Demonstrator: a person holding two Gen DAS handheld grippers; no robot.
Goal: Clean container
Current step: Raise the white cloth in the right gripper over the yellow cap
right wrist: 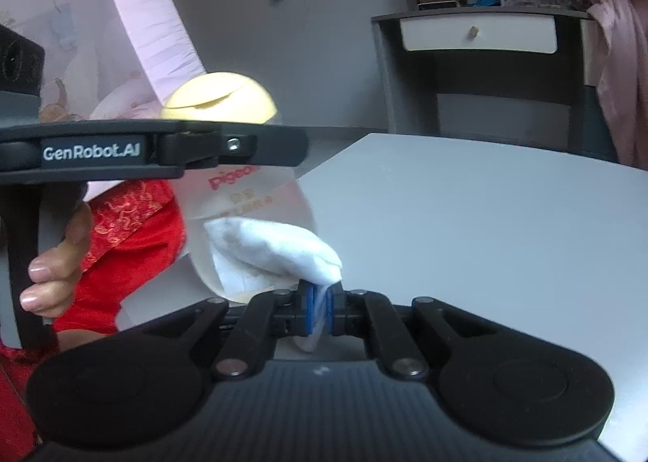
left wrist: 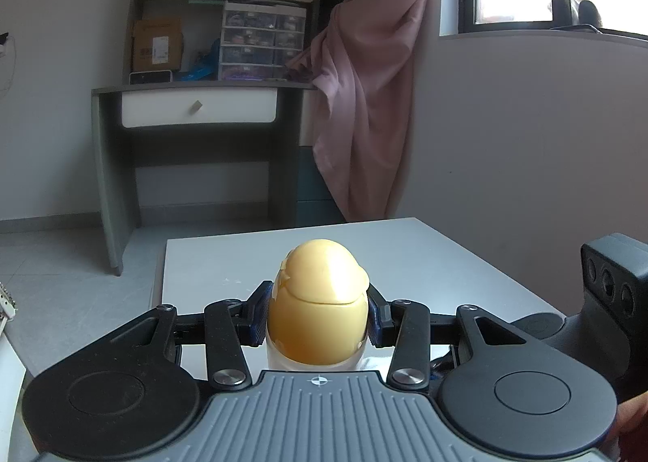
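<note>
We're mid-wipe: the left gripper (left wrist: 318, 316) has its fingers (left wrist: 259, 310) pinching the bottle (left wrist: 320, 300) at the sides, just under the yellow cap (right wrist: 218, 99), and the right gripper (right wrist: 320, 310) has its fingers (right wrist: 310, 310) pressed together on a folded white cloth (right wrist: 275, 249). To do this step well, we'd keep the left grip fixed and let the right hand do all the travel, with the cloth dragged flat across the clear body rather than poked at it; light pressure, since the bottle is only held near the top and could pivot or slip out of the pads. We'd work down from the printed label (right wrist: 233, 178) toward the base, then rotate the bottle for the far side. In the right wrist view the cloth's bunched end lies against the lower part of the clear body, while the right fingers themselves sit just beside the bottle, not touching it. The bottle looks lifted off the white worktop (right wrist: 486, 227), though we can't see the base well enough to be sure. The left hand (right wrist: 52, 259) holds that gripper's handle at the frame's left edge.
</note>
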